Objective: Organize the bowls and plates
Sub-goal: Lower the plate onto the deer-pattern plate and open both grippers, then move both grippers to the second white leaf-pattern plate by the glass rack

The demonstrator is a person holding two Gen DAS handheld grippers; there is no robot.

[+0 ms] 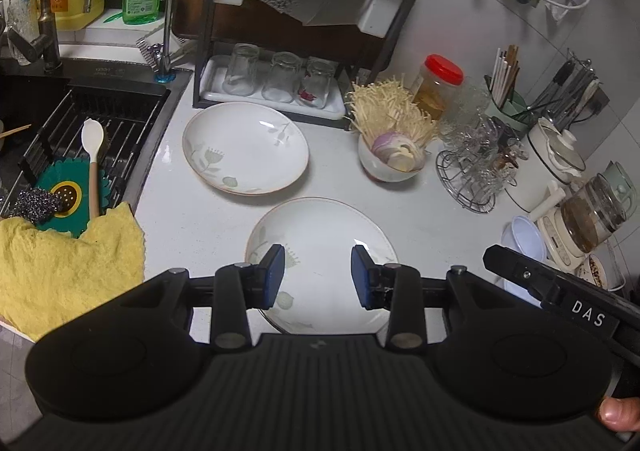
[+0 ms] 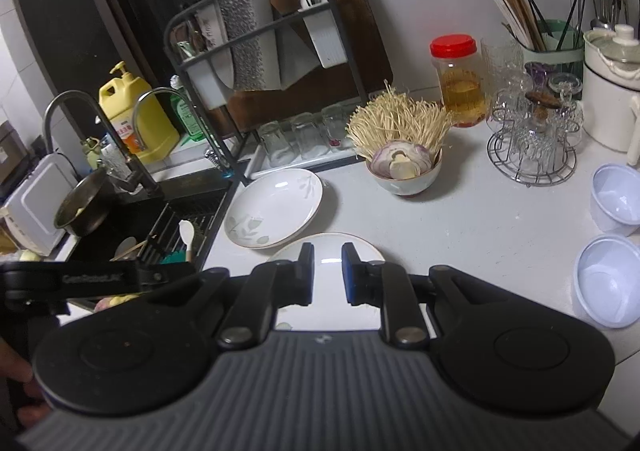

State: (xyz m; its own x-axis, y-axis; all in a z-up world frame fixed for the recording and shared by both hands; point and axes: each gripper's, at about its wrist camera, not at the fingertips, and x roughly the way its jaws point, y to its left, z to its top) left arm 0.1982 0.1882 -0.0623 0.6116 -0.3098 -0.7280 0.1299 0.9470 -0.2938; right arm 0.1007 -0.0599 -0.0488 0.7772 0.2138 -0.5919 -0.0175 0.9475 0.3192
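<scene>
Two floral-rimmed white plates lay on the pale surface (image 1: 192, 219), close together but apart. The near plate (image 1: 320, 239) sat just below the left tool (image 1: 318, 275), whose blue pads (image 1: 274, 275) stood clearly apart with nothing between them, hovering above the plate rather than on it. The far plate (image 1: 245, 147) lay to the left and farther back, just in front of the black dish rack (image 1: 208, 63), where three upturned glasses (image 1: 280, 77) stood on a white tray.

In the right wrist view, the right tool (image 2: 327, 275) hung over the same near plate (image 2: 330, 247), its pads separated by only a narrow gap and holding nothing. The far plate (image 2: 274, 207) sat beyond, at the sink's edge.

To the right of the plates stood a small bowl (image 2: 404, 175) filled with enoki mushrooms and sliced onion (a red-lidded jar (image 2: 460, 79) stood behind it). Two pale plastic bowls (image 2: 608, 279) rested at the far right of the surface. A yellow cloth (image 1: 68, 263) draped over the sink's near corner.
</scene>
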